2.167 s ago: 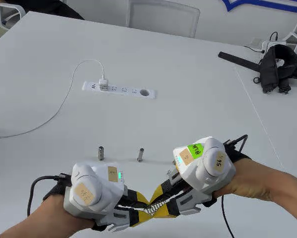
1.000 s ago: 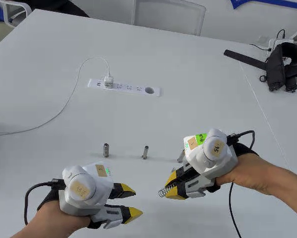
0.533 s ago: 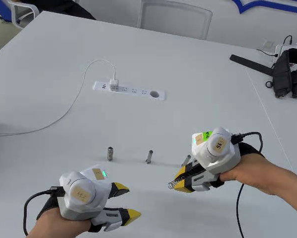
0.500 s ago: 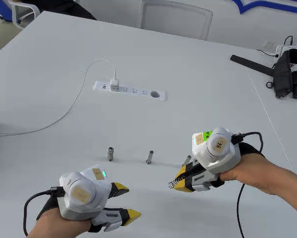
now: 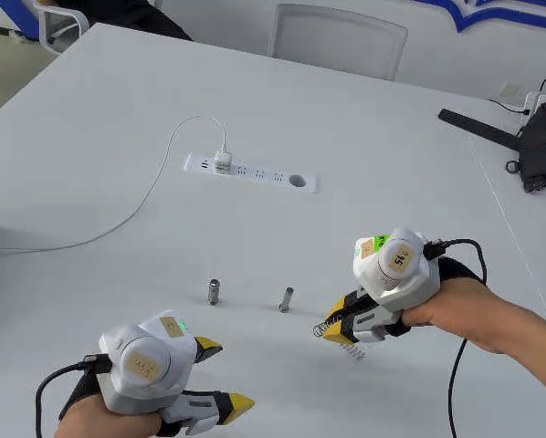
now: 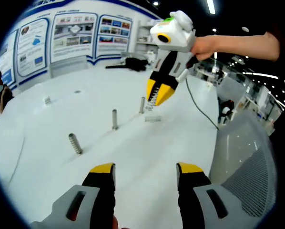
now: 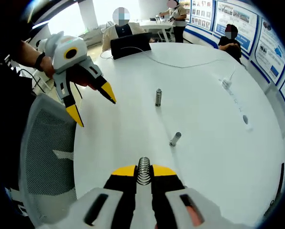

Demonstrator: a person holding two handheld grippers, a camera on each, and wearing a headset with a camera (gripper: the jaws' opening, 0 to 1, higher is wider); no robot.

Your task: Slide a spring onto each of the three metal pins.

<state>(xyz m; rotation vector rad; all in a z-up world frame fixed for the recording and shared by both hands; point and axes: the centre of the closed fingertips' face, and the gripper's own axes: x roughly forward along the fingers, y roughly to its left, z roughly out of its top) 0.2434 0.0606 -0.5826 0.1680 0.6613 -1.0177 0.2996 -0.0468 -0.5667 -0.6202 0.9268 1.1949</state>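
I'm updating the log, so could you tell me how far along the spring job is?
Done: a fitted spring sits on the first pin. In hand: the right gripper is shut on a second spring; the left gripper is open. Left: the middle pin and third pin look bare.
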